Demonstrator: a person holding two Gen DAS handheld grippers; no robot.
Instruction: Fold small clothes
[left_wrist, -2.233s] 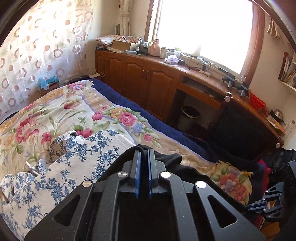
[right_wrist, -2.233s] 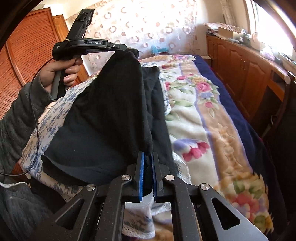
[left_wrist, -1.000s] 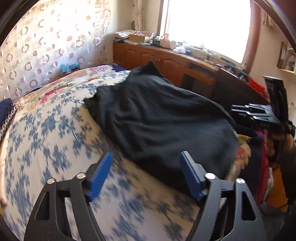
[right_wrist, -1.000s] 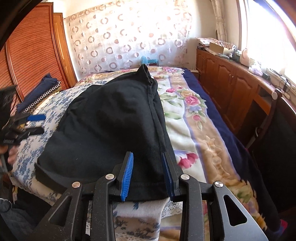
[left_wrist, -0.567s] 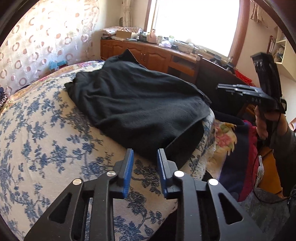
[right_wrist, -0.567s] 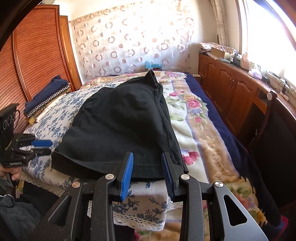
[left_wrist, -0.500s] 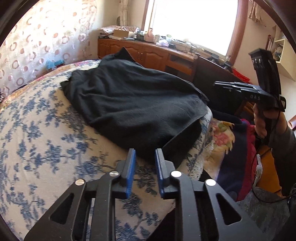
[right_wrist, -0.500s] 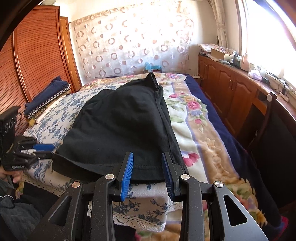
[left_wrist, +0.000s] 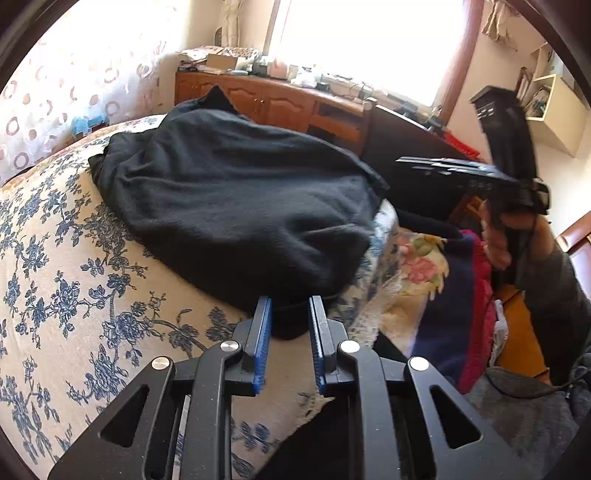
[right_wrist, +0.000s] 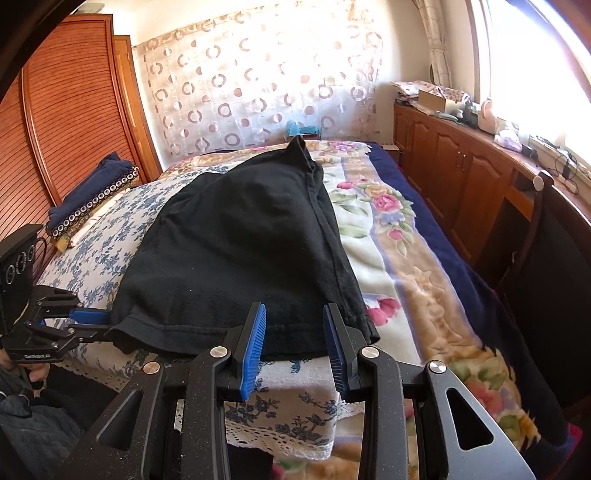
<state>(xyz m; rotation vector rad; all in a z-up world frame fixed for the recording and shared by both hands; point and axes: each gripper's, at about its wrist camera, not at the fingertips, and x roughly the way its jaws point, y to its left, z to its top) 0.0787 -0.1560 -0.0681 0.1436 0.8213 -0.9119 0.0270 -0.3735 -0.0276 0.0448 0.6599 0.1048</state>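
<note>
black cotton garment (right_wrist: 243, 251) lies spread on the blue-flowered cover (left_wrist: 55, 280), hem at the bed's near edge. left gripper (left_wrist: 290, 314) has just been closing, jaws narrow with the hem corner between them, pads not clearly pressing. right gripper (right_wrist: 295, 334) jaws half apart over the hem, holding nothing. risk: the pinch grabs the cover too, or the hem slips off the edge. folded navy pile (right_wrist: 92, 184) and floral blanket (right_wrist: 384, 236) lie clear.

Both grippers, left gripper (left_wrist: 290, 334) and right gripper (right_wrist: 295, 345), are matte black skeletal frames with triangular cut-outs, silver round screw heads and ribbed blue pads (right_wrist: 255, 347); white lettering on one body; grey quilted sleeve (left_wrist: 554, 291), thin black cable.
</note>
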